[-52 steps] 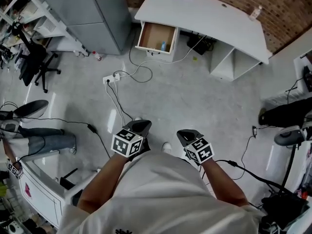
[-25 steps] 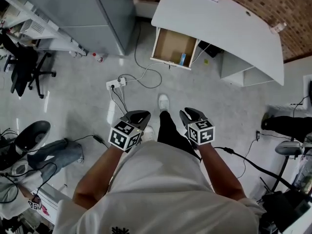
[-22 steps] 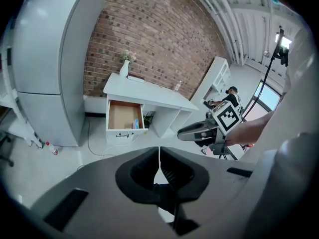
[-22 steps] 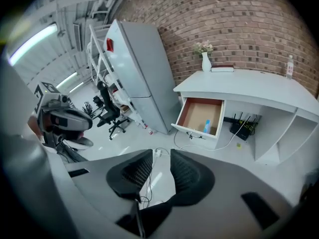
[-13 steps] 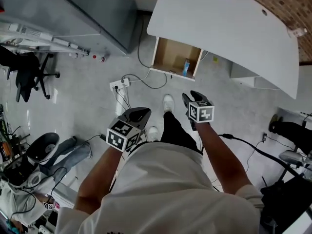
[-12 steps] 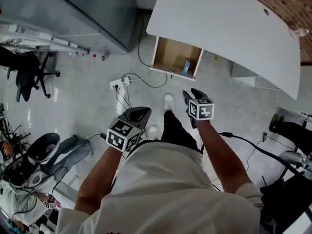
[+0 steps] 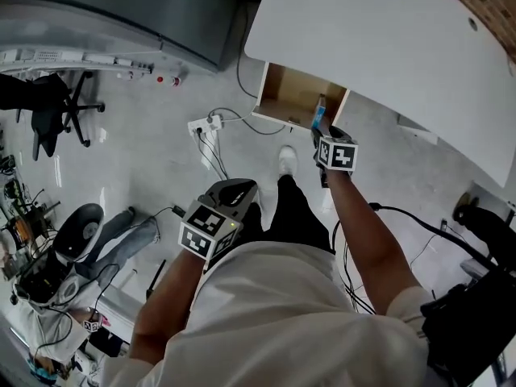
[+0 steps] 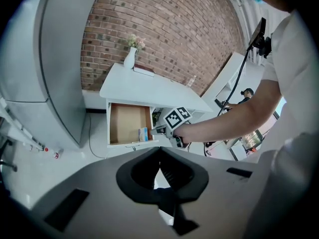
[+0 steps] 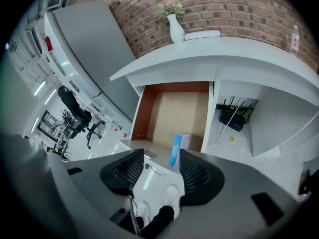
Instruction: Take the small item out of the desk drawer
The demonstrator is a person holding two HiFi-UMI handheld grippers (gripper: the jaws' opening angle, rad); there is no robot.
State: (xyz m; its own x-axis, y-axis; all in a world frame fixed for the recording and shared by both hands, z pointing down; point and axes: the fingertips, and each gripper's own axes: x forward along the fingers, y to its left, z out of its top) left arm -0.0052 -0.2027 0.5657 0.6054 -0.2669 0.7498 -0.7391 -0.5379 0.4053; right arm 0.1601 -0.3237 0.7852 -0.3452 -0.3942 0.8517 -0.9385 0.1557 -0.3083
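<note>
- right gripper (image 7: 321, 129) hangs just over the front edge of the drawer (image 7: 284, 95); its jaws have just been opening and stand wide apart, nothing between the pads
- the small blue box (image 9: 177, 150) stands upright in the drawer, at the front by the right wall, untouched
- left gripper (image 8: 159, 156) is well apart from the drawer, fingers together, empty
- the box looks tall and thin: a jaw nudging it could tip it flat
- the wall leaves little room: a jaw may catch there and spoil the grip

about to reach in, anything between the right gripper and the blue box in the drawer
Nothing visible. The drawer is open and the blue box stands uncovered at its front; the right gripper, its empty jaws just opening, hovers just short of it.
</note>
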